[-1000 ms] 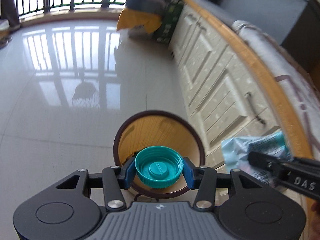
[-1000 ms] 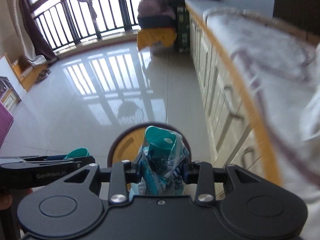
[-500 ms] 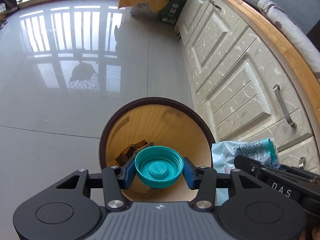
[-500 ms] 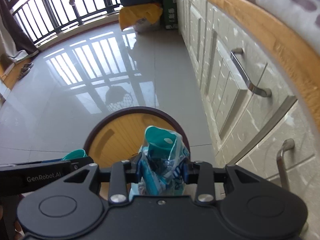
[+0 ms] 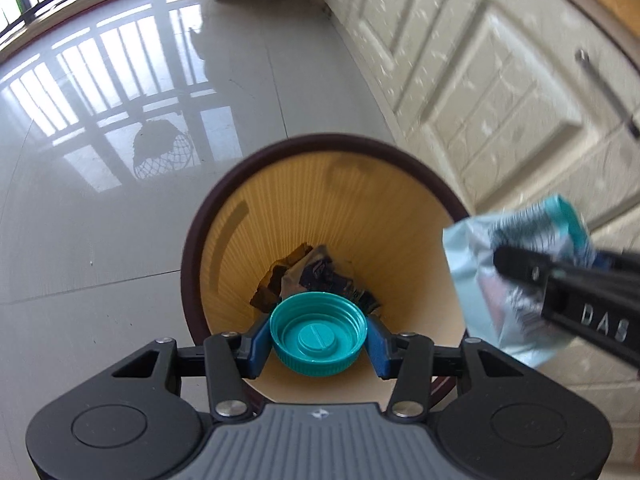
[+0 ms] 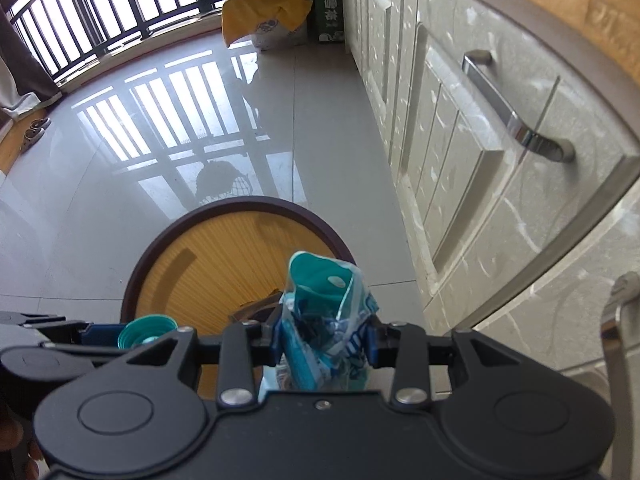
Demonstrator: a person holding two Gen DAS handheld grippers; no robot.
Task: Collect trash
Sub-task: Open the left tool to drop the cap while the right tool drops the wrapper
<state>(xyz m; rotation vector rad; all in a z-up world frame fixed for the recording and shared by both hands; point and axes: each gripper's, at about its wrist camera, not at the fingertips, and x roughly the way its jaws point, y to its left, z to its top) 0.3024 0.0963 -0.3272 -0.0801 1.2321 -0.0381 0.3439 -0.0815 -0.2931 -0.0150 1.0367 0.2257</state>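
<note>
Trash is hanging over the wastebasket [image 5: 200, 264]: left tongs [image 5: 319, 340] are pinching a teal bottle cap [image 5: 318, 338], right tongs [image 6: 325, 344] are clamping a crumpled wrapper [image 6: 324, 320], which is risking snagging the rim.

The waste bin [image 5: 320, 216] stands open-mouthed on the tiled floor [image 5: 100, 240] — only dark scraps [image 5: 316, 276] lie at its bottom, so the way down is free. Close on one side the cabinet fronts [image 6: 460, 168] with jutting metal handles [image 6: 516, 120] hem it in — the other side is bare floor.
</note>
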